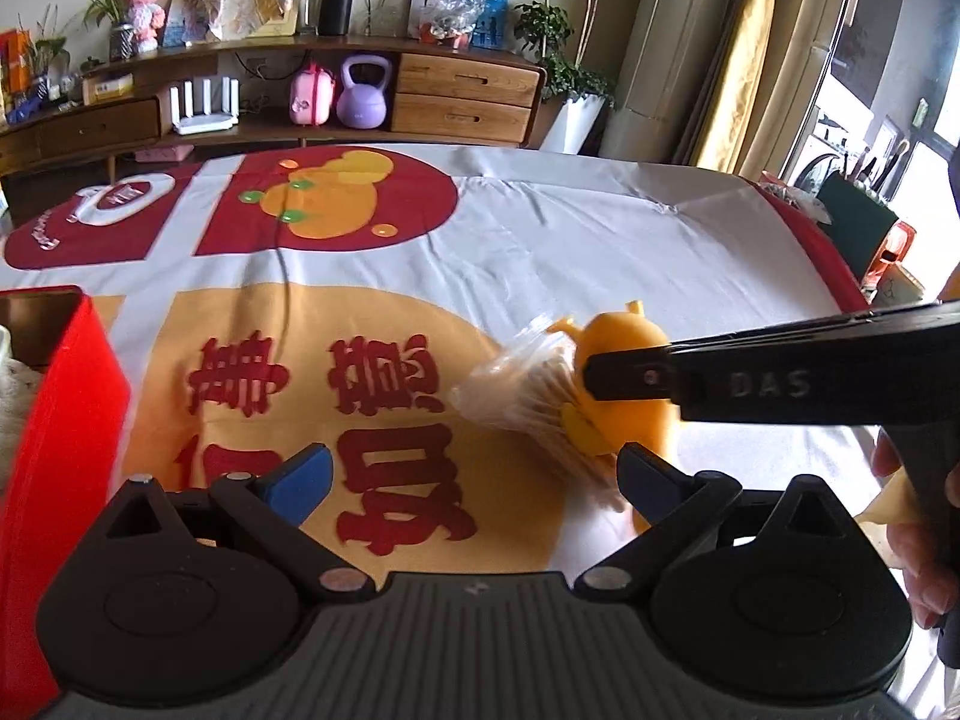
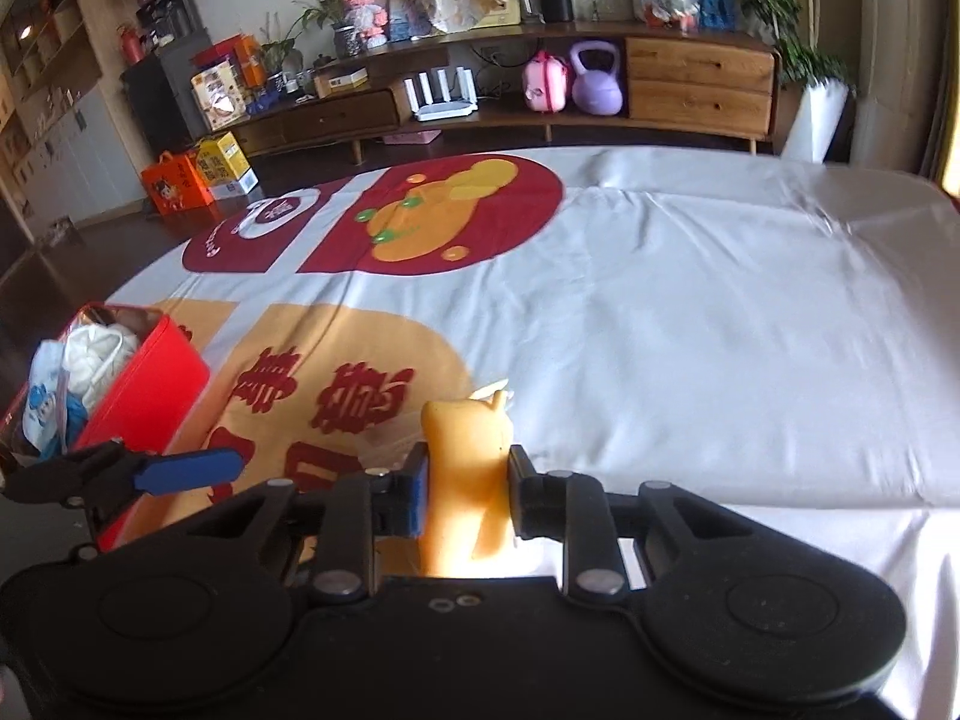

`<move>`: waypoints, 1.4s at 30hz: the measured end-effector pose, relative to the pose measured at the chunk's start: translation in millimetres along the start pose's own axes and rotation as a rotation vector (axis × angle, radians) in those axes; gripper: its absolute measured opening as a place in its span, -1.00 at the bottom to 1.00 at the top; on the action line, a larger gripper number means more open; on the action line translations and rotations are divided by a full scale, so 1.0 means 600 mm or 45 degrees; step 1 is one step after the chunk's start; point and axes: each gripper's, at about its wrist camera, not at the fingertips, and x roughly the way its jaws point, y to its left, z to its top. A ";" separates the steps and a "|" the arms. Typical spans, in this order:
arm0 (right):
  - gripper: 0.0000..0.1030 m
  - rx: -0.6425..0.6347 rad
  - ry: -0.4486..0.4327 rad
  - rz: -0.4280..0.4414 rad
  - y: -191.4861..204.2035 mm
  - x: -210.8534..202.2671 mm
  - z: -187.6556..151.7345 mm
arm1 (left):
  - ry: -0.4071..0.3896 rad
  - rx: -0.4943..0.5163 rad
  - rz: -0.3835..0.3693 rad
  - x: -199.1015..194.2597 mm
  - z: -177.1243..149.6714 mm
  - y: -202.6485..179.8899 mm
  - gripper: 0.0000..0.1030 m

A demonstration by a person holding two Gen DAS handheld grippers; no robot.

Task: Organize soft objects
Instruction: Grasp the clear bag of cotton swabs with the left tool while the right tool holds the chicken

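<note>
I am gripping the orange soft toy [image 2: 465, 480] in my right claw [image 2: 468, 486], its pads pressing both flanks, the toy's long axis running straight ahead between them on the cloth-covered counter [image 2: 690, 330]. My left claw [image 1: 474, 483] is hanging open with nothing in it, just beside the clear plastic packet [image 1: 522, 396] touching the toy's far side. The red box [image 2: 150, 384], already holding soft things, is lying to my left, nearer the left claw, so I am judging the carry as leftward.

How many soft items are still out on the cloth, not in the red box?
2: an orange squishy toy clamped in the right gripper, and a clear bag of cotton swabs touching it. Others may be hidden.
</note>
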 end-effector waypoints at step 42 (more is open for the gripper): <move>-0.53 0.191 0.014 -0.063 -0.132 -0.044 -0.050 | 0.084 0.038 0.113 0.094 0.034 -0.103 -0.08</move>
